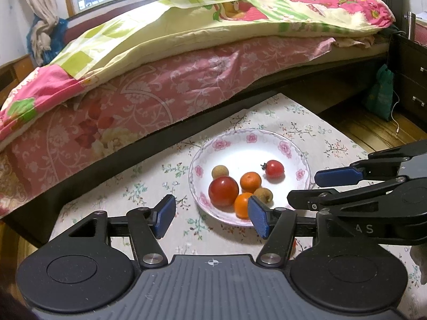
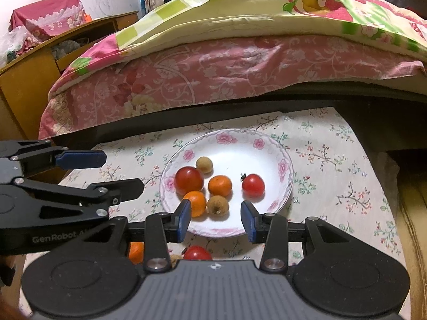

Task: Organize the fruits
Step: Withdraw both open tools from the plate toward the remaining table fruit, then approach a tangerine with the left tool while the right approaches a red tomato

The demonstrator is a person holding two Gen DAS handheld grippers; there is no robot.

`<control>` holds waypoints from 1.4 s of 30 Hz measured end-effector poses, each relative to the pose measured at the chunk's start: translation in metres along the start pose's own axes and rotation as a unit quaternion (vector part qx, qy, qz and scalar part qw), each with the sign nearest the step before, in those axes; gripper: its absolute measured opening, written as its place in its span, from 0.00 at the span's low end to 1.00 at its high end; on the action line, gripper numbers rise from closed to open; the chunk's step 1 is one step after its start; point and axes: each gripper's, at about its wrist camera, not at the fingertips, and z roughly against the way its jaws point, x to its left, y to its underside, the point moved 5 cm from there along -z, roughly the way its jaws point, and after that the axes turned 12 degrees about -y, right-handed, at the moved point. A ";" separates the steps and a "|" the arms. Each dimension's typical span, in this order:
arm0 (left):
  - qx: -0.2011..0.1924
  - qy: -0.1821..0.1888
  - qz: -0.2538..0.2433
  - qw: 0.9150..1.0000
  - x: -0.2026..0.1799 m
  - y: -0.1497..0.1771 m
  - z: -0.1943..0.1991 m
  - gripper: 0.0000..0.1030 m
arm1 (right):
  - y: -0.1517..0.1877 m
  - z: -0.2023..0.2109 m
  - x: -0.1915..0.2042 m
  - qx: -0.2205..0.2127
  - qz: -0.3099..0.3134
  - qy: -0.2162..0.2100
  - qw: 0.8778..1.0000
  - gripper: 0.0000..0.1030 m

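A: Contents of the white shallow porcelain bowl with pink flower rim [image 2: 283, 165]?

B: Six pieces: large red tomato [image 2: 189, 180], small red stemmed tomato [image 2: 253, 185], two orange mandarins [image 2: 220, 185], two tan longans [image 2: 204, 164]. Bowl stands mid-table on the floral cloth [image 2: 333, 160].

A: Outside it?

B: One further mandarin [image 2: 136, 252] and one red tomato [image 2: 197, 252] at the near edge, partly hidden.

A: Room?

B: Bare cloth right of the bowl; bed [image 2: 213, 74] along the far edge.

A: Grippers?

B: Left gripper [image 1: 212, 213] and right gripper [image 2: 216, 217]: jaws apart, empty. Lettering: "GenRobot".
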 end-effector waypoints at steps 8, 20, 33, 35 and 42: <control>0.008 0.006 0.004 1.000 0.001 0.013 0.009 0.66 | 0.012 0.009 0.010 0.002 -0.007 0.000 1.000 0.39; 0.016 0.016 0.009 1.000 -0.003 0.026 0.021 0.67 | 0.027 0.020 0.019 0.014 -0.009 0.009 1.000 0.39; 0.036 0.024 0.007 0.999 -0.005 0.039 0.016 0.70 | 0.038 0.021 0.023 0.048 -0.009 0.026 0.998 0.39; 0.039 0.025 0.005 0.999 -0.006 0.041 0.014 0.71 | 0.038 0.020 0.022 0.050 -0.012 0.028 0.998 0.39; 0.057 0.021 0.000 0.998 -0.004 0.051 0.003 0.73 | 0.041 0.009 0.020 0.060 -0.016 0.021 0.998 0.40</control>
